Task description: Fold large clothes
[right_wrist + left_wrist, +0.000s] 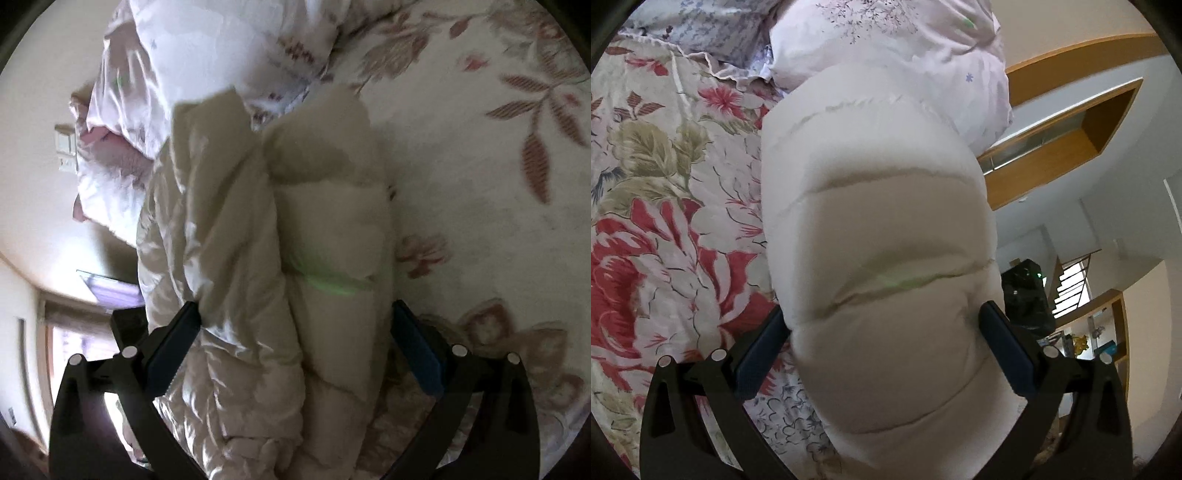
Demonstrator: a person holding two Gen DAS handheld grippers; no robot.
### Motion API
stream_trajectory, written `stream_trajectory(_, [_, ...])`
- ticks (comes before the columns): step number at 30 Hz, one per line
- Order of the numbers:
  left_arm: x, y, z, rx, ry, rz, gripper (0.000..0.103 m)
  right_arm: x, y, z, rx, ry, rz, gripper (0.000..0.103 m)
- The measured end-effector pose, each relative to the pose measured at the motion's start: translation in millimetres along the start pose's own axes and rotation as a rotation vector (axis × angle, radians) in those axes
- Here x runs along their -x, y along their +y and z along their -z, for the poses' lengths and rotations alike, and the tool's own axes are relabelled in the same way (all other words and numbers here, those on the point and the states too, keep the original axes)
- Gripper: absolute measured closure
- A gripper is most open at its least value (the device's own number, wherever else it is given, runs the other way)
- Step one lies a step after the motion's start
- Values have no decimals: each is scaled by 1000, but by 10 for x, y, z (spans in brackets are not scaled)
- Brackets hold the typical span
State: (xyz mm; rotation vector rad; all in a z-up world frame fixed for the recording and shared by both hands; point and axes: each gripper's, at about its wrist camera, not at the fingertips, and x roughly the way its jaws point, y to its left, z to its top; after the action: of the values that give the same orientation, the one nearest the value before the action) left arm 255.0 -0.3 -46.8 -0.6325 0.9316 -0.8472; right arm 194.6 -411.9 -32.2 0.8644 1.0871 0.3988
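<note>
Puffer jacket [879, 236] is clamped by left gripper [886, 350] and right gripper [295, 347], frame centre, over floral bedsheet [665, 221]; no readable labels.

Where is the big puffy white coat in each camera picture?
Left wrist view: the puffy coat fills the middle, squeezed by the left gripper.
Right wrist view: the coat fills the middle, bunched in the right gripper.
Shared landmark: the flowered bedsheet beside it.
</note>
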Motion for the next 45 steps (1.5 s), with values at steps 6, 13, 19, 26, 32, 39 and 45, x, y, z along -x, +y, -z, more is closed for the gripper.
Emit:
stream_trajectory(6, [-58,-53,-22,-11,0,4,1,-130,145,-24,73,50,-24,2])
stream_trajectory(13, [-48,-37,-42,-8,-5,5,3,-364,349,8,143,98,-43,2])
stream_trajectory(19, [-2,32,-46,32,-31,29,18,-340,273,90,121,71,-110,26])
stream_trajectory(26, [88,-72,-28,-2,-65,3,39,-250,342,205,106,17,-203,59])
stream_trajectory(32, [305,-131,25,-29,-98,-14,42,-229,610,262,149,8,-227,64])
stream_trajectory(39, [707,-174,-117,-70,-181,-68,42,-432,1039,141,231,16,-271,64])
stream_trajectory(45, [1037,-53,-294,-82,-241,-172,42,-856,1400,-4,284,50,-277,64])
